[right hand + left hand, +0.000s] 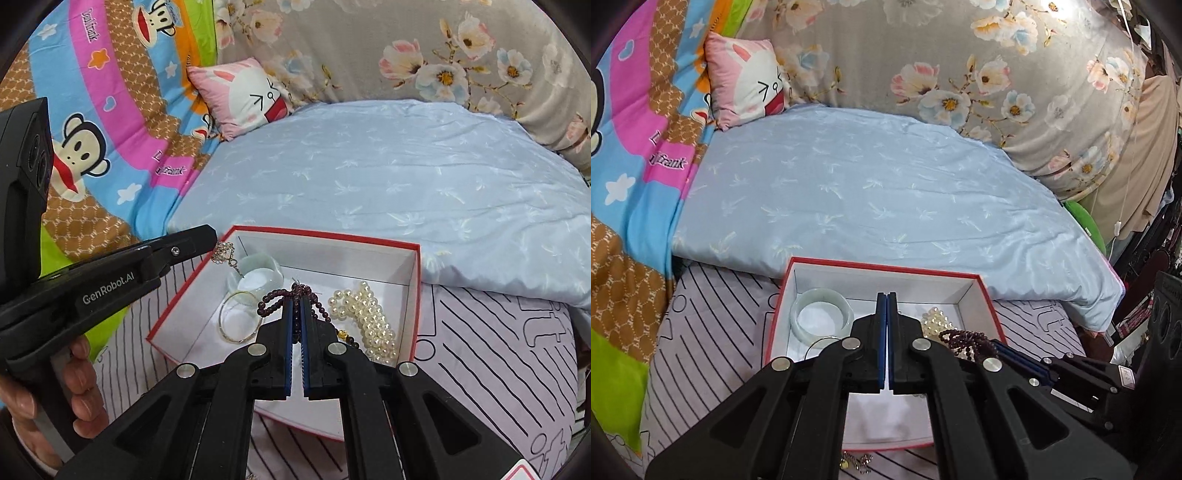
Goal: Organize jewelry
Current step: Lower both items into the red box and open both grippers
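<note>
Right gripper (296,299) pinched dark beads (275,300) over the red box (415,295); left gripper (216,236) held a chain (223,253) at its rim. Either strand could snag or drop outside.

Bed (498,362) in a striped sheet is carrying a red-edged box (325,236), a folded pale blue quilt (388,177) just behind it, and a pink cartoon pillow (240,96) lying farther back.
</note>
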The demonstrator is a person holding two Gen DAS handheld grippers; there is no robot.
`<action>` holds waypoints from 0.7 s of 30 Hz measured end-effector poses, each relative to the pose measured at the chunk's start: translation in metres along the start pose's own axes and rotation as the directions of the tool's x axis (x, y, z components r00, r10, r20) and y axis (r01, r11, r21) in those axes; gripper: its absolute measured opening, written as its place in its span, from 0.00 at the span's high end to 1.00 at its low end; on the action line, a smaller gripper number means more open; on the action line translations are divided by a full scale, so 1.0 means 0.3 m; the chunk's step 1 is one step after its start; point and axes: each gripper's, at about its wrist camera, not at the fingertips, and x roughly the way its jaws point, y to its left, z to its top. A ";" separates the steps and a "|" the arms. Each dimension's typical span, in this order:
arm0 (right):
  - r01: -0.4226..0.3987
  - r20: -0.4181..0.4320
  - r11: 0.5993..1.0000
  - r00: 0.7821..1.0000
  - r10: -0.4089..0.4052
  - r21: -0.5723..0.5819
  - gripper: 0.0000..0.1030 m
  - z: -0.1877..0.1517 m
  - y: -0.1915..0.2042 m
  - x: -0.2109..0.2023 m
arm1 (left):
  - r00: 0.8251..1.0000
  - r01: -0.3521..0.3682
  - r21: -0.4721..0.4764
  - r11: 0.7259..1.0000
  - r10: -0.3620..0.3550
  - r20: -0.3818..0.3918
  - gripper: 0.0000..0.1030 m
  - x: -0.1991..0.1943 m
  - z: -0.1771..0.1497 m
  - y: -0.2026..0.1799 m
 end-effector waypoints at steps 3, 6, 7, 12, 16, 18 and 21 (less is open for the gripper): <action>0.001 -0.024 1.000 1.000 -0.001 0.002 0.97 -0.008 -0.009 0.047 | 0.999 -0.003 0.003 1.000 0.003 -0.032 1.00 0.063 -0.010 0.005; 0.003 -0.043 1.000 0.999 -0.003 0.003 0.97 -0.014 -0.017 0.086 | 0.999 -0.008 0.004 1.000 0.009 -0.053 1.00 0.105 -0.023 0.010; 0.002 -0.050 1.000 0.999 -0.002 0.002 0.97 -0.017 -0.018 0.099 | 0.998 -0.011 0.005 1.000 0.011 -0.060 1.00 0.117 -0.025 0.010; 0.008 -0.073 1.000 0.997 -0.008 0.001 0.96 -0.027 -0.022 0.148 | 0.996 -0.018 0.007 1.000 0.019 -0.088 1.00 0.165 -0.042 0.019; 0.029 -0.057 1.000 0.998 -0.030 -0.010 0.88 -0.025 -0.021 0.147 | 0.996 -0.029 -0.014 0.999 0.028 -0.090 1.00 0.179 -0.044 0.042; 0.035 -0.046 0.999 0.998 -0.035 -0.010 0.80 -0.022 -0.021 0.136 | 0.995 -0.037 -0.016 0.999 0.035 -0.093 0.98 0.182 -0.044 0.049; 0.043 -0.030 0.999 0.999 -0.043 -0.008 0.72 -0.018 -0.020 0.116 | 0.994 -0.054 -0.026 0.998 0.051 -0.091 0.70 0.175 -0.047 0.063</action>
